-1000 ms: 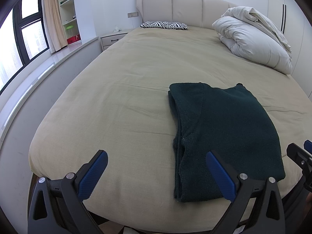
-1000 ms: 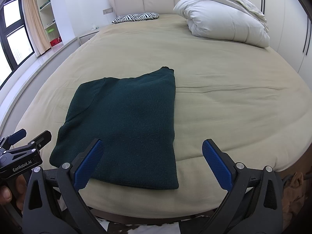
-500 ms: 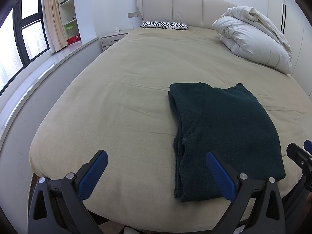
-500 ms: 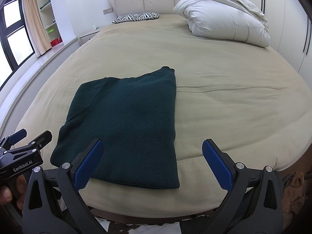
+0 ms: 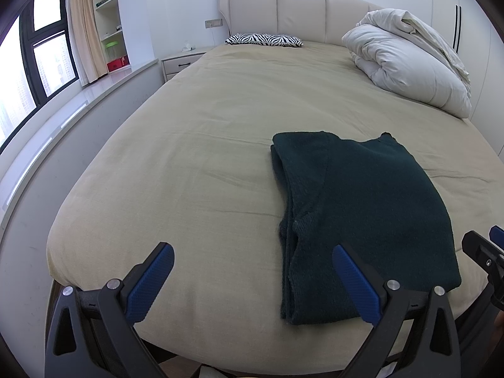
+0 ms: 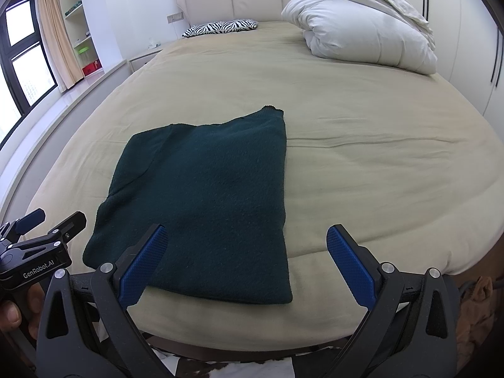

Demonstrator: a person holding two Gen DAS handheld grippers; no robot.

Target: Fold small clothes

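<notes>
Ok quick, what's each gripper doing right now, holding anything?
Left gripper: open, holding nothing, hanging over the near edge of the bed.
Right gripper: open, holding nothing, with the folded green sweater lying just ahead.

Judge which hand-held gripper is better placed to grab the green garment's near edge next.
Probably the right hand-held gripper: open, with the dark green garment near its left finger. The left hand-held gripper, also open, mostly faces the bare bed.

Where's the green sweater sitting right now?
The green sweater lies folded flat on the bed near its foot edge, just ahead of both open tools; in the left wrist view it sits right of centre.
</notes>
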